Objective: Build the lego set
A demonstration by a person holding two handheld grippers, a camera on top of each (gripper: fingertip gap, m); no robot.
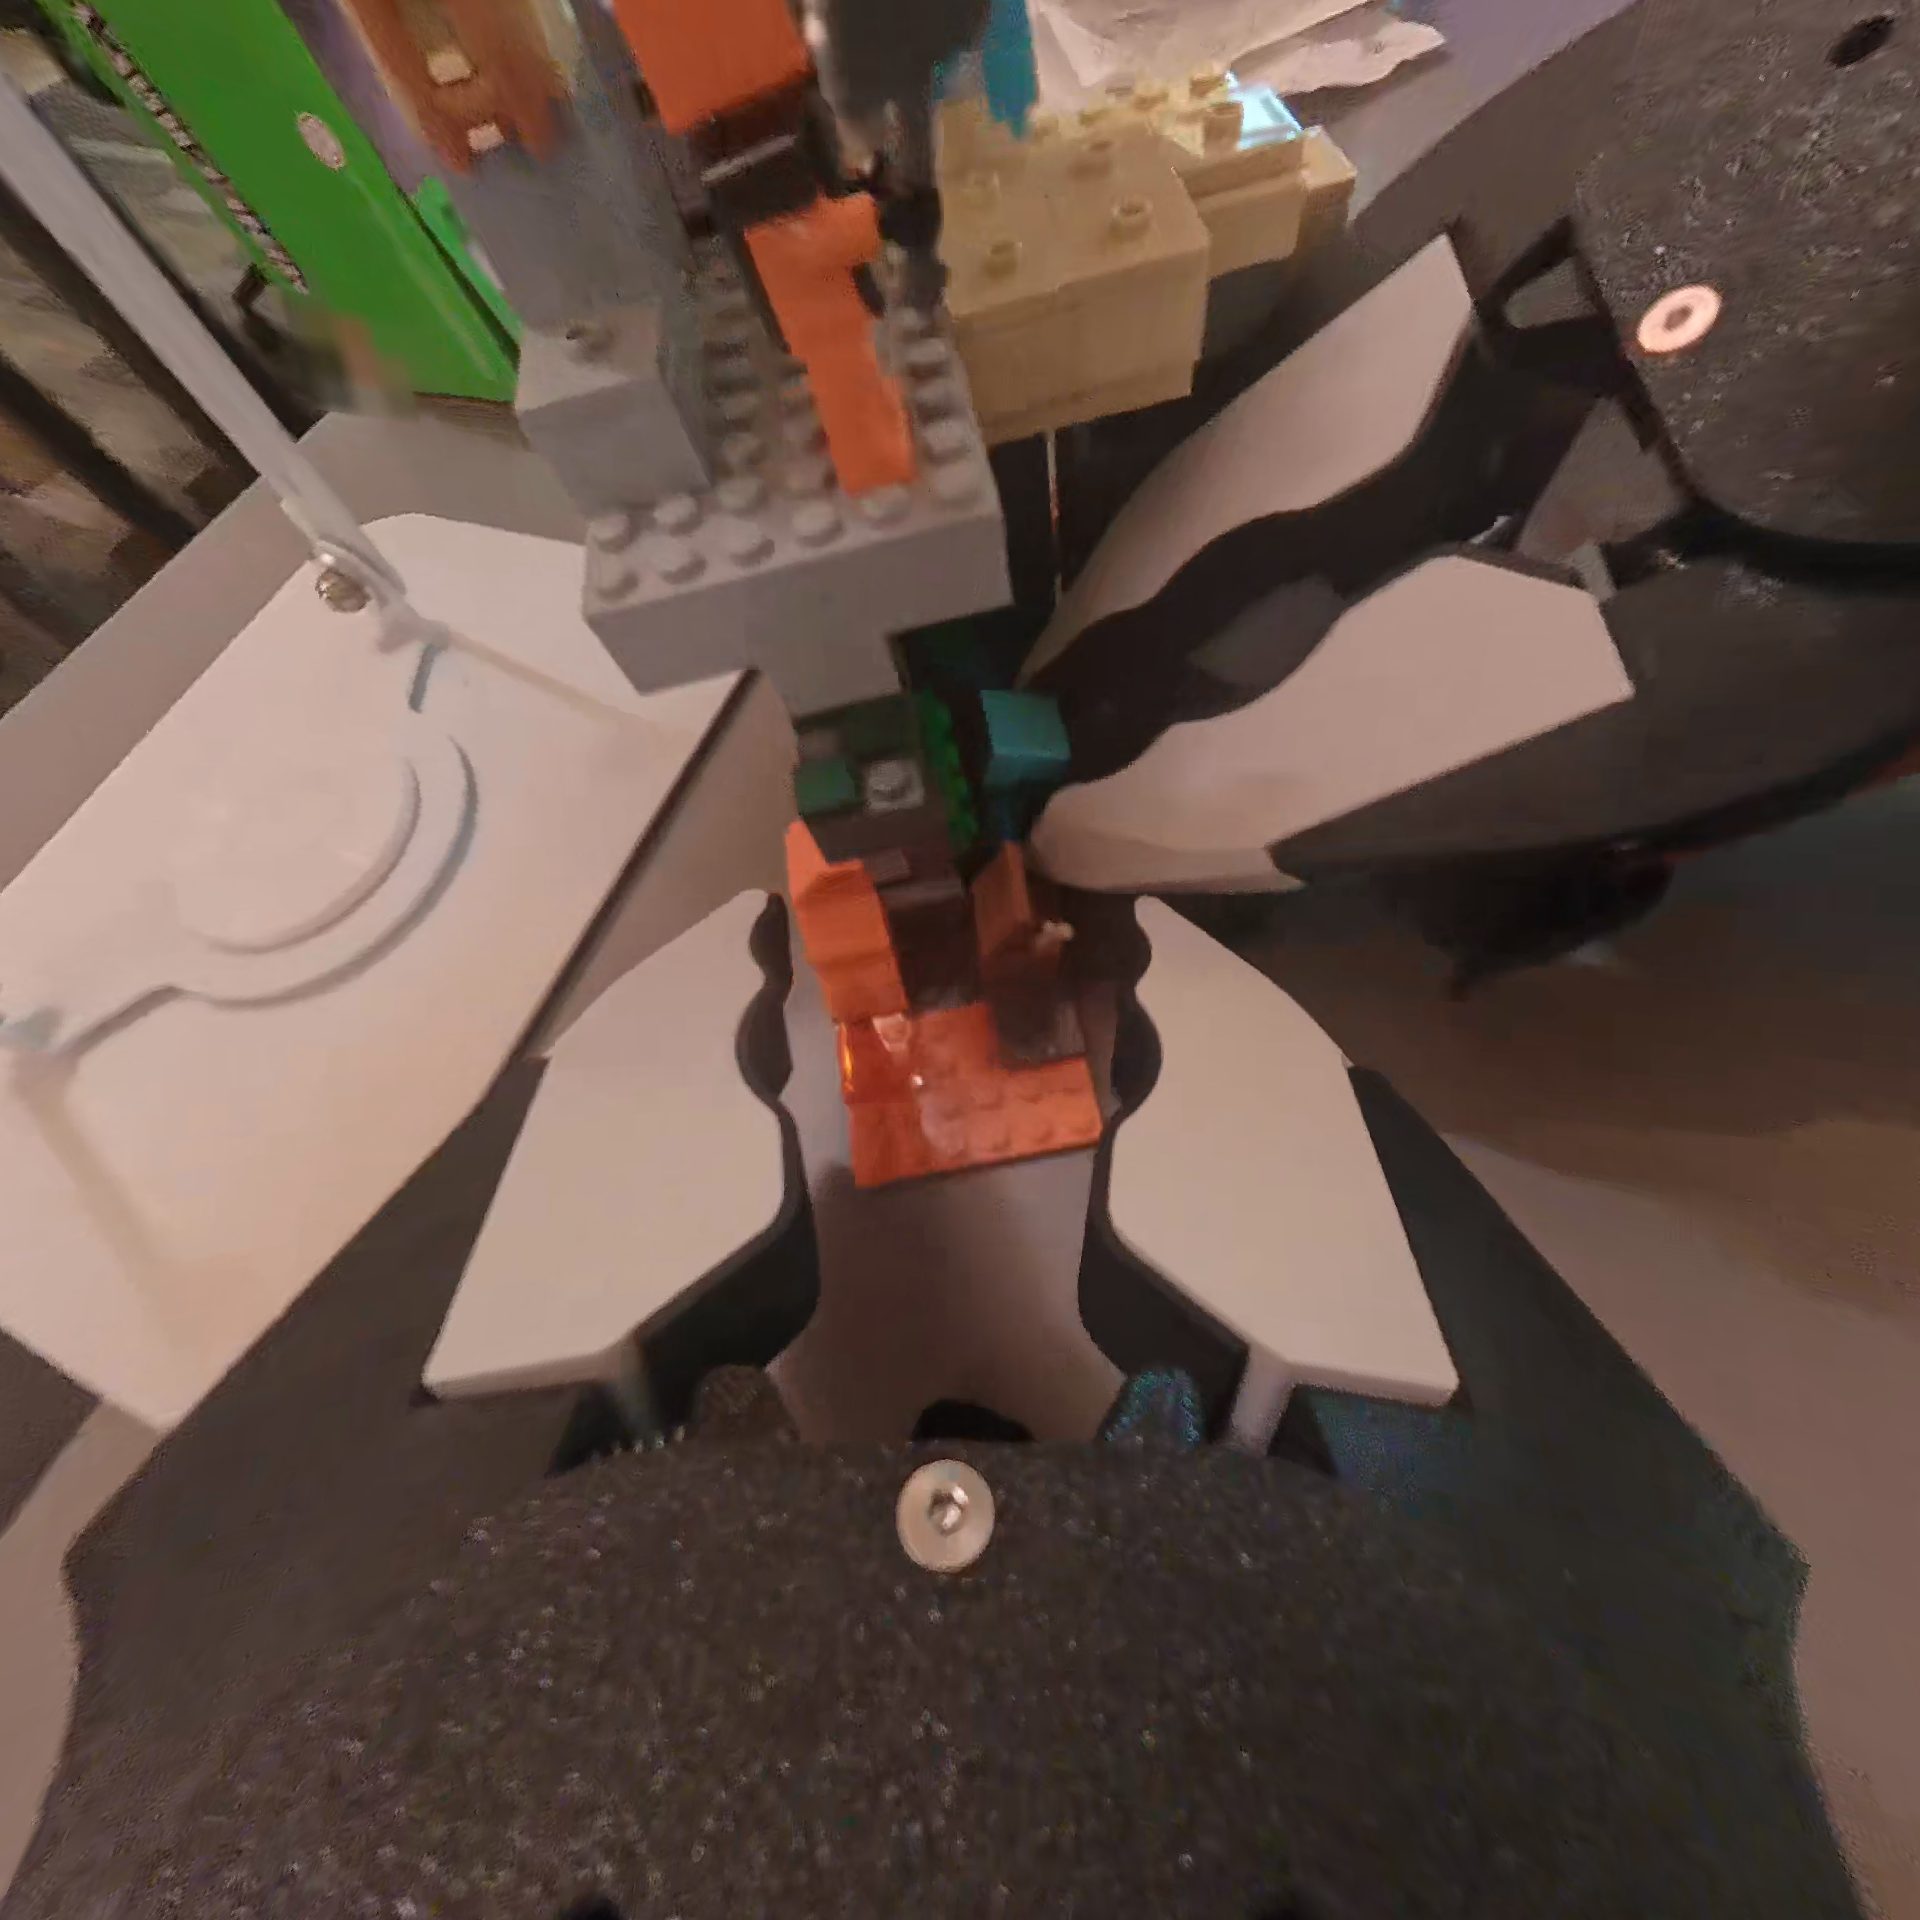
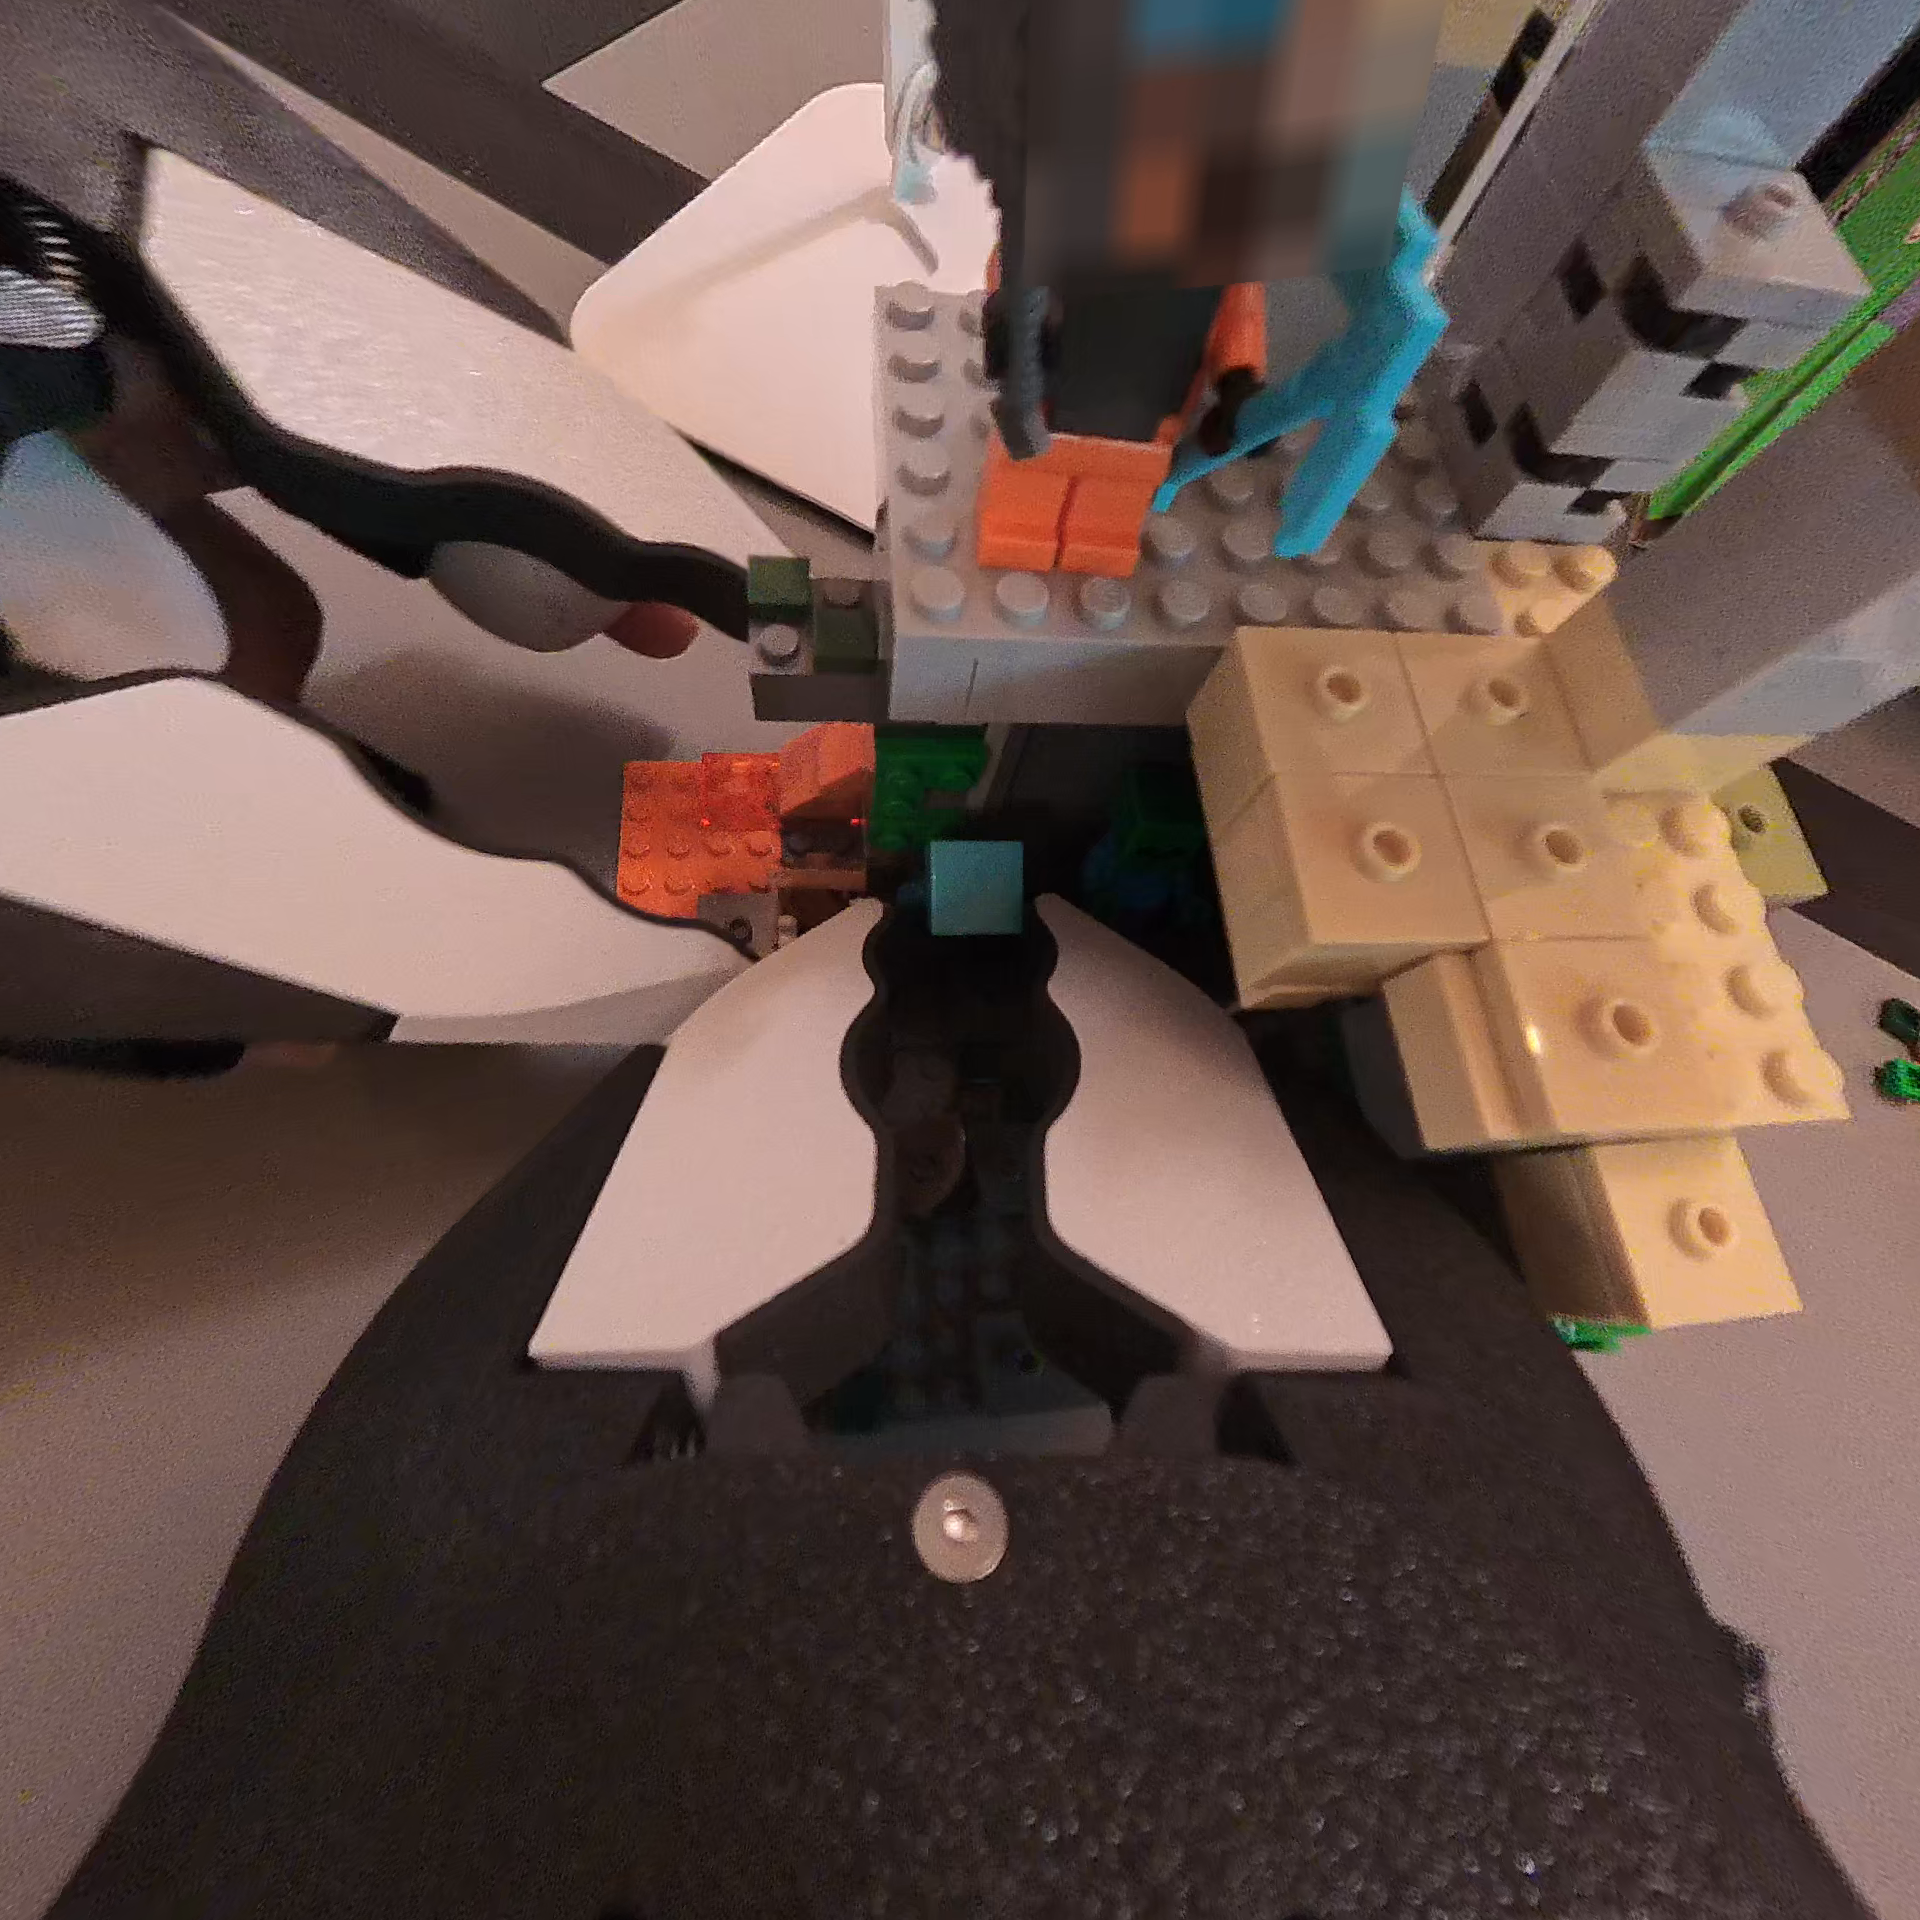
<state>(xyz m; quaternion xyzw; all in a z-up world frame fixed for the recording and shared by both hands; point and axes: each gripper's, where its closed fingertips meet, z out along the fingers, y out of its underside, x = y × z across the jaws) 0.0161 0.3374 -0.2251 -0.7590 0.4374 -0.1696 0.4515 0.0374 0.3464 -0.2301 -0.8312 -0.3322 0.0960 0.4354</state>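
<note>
A lego model stands in front of both grippers: a grey studded plate (image 1: 790,561) carries an orange-legged figure (image 1: 842,343) and tan bricks (image 1: 1070,281). Below is a dark column on an orange base plate (image 1: 966,1101). My left gripper (image 1: 951,935) is shut on the sides of that orange base plate. My right gripper (image 2: 961,914) is shut on a small teal brick (image 2: 975,888) and holds it against the dark column under the grey plate (image 2: 1039,613). In the left wrist view the right gripper (image 1: 1039,758) comes in from the right with the teal brick (image 1: 1023,743).
A white moulded box (image 1: 260,883) lies left of the model and shows behind it in the right wrist view (image 2: 769,343). A green box (image 1: 291,156) and crumpled paper (image 1: 1247,42) are behind. Small loose green pieces (image 2: 1901,1049) lie on the table at the right. Left and right tips are no more than a few centimetres apart.
</note>
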